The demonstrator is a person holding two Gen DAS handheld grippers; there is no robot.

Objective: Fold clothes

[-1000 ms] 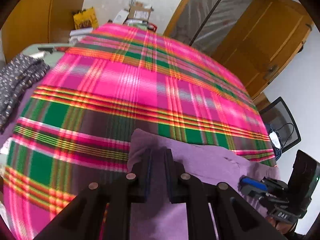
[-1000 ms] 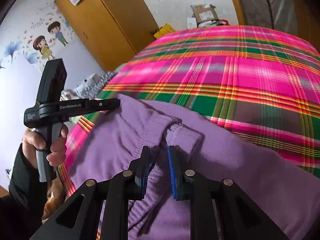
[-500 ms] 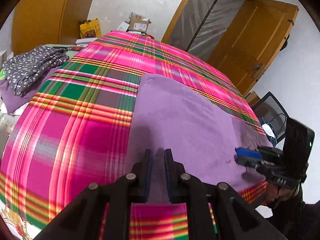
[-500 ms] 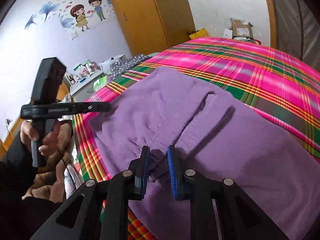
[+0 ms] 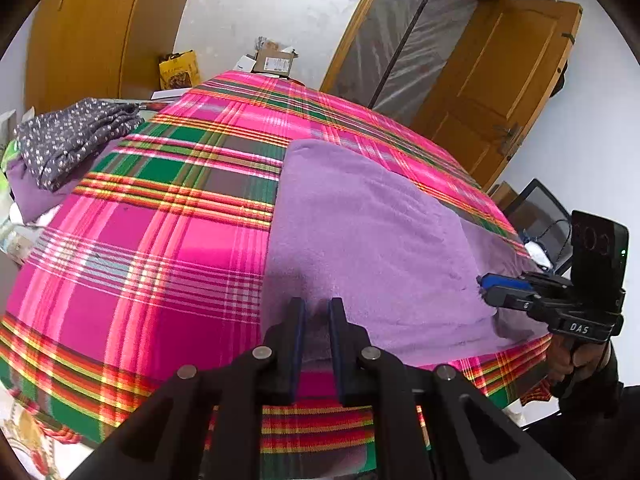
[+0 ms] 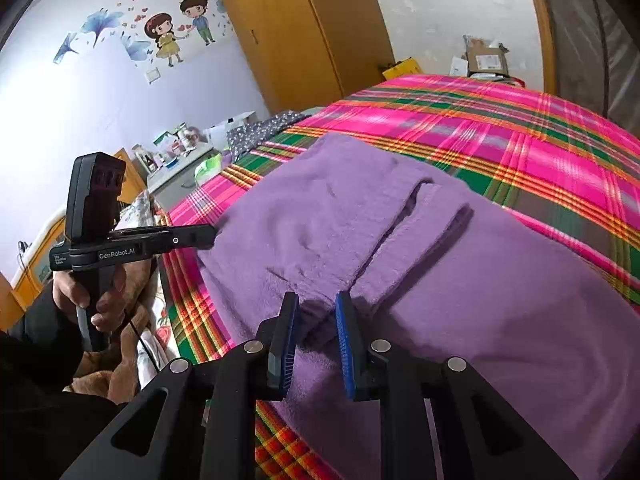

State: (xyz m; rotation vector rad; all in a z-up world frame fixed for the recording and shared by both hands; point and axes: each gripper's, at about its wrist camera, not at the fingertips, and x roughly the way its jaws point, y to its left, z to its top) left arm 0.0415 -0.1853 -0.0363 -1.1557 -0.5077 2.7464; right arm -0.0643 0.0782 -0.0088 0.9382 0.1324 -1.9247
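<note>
A purple fleece garment [image 5: 360, 232] lies spread on the pink plaid bed cover [image 5: 140, 240], with one layer folded over another [image 6: 320, 208]. My left gripper [image 5: 316, 320] is shut on the garment's near edge, a tuck of purple cloth between its pads. From the right wrist view the left gripper [image 6: 204, 236] meets the garment's left corner, held by a person's hand [image 6: 92, 292]. My right gripper [image 6: 316, 320] is shut on a thick bunched fold at the near edge. In the left wrist view the right gripper [image 5: 486, 286] bites the garment's right edge.
A grey dotted garment [image 5: 72, 136] lies folded on another purple piece at the bed's far left. Boxes [image 5: 272, 60] stand beyond the bed's far end, a wooden door [image 5: 500, 80] and a chair [image 5: 540, 216] to the right. A bedside table with bottles [image 6: 176, 156] is on the left.
Both grippers drew back toward the bed's near edge with the garment in their grip. The cloth, bunched close to the cameras before, now lies stretched flat ahead of them.
</note>
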